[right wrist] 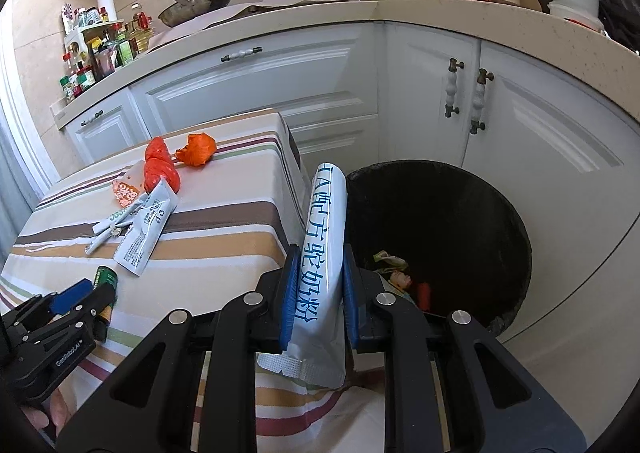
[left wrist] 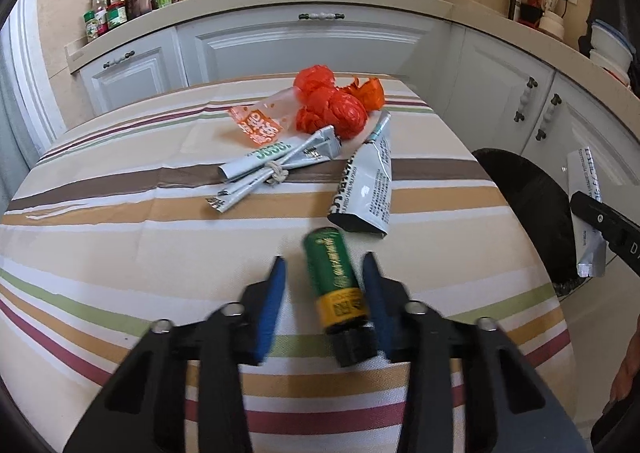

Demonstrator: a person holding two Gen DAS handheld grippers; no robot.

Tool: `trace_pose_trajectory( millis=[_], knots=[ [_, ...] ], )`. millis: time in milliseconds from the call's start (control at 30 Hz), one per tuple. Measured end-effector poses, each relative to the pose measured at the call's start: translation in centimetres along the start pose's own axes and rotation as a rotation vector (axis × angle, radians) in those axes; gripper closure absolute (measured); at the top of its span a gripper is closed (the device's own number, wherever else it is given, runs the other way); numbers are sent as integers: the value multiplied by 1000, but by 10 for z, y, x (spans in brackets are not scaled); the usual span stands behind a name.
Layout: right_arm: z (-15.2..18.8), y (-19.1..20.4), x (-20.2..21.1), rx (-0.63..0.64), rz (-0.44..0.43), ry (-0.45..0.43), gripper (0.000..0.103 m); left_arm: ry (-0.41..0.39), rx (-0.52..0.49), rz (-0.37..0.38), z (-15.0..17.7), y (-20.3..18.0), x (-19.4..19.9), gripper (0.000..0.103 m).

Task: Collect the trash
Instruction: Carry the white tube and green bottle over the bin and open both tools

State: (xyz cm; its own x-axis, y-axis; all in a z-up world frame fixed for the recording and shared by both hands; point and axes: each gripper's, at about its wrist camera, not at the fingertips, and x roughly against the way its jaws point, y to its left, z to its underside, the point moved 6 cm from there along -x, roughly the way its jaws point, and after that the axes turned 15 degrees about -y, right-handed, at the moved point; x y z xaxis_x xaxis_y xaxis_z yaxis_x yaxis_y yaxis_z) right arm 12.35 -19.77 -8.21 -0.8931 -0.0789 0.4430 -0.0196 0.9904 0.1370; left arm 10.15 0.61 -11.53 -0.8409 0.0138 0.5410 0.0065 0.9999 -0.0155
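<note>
The left claw (left wrist: 324,273) stands open around a green bottle (left wrist: 334,279) lying on the striped surface (left wrist: 120,213); its pads are just beside the bottle, contact unclear. Beyond the bottle lie a silver pouch (left wrist: 366,189), tied sachets (left wrist: 276,165) and red crumpled bags (left wrist: 332,105). Only the right wrist view shows inside the black trash bin (right wrist: 440,189), beside the surface, with scraps (right wrist: 394,269) at its bottom. There the right claw (right wrist: 320,285) is clamped on a white sachet (right wrist: 322,253), held upright near the bin's rim.
</note>
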Motion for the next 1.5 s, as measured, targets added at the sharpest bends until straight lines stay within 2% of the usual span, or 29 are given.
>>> trace_pose_trajectory(
  millis=[333,600,1067,1500],
  knots=[
    [-2,6,6,8,-11,-16,83,-25,-19,18,0,-3,8,78],
    [-16,6,17,15,1,-55,83,-111,-21,50,-27,-12,30,78],
    [-47,-37,25,10,106,-138,83,-234,-70,200,-87,-82,23,78],
    [-66,-85,12,-5,179,-187,83,-270,-135,280,-108,-146,-4,78]
  ],
)
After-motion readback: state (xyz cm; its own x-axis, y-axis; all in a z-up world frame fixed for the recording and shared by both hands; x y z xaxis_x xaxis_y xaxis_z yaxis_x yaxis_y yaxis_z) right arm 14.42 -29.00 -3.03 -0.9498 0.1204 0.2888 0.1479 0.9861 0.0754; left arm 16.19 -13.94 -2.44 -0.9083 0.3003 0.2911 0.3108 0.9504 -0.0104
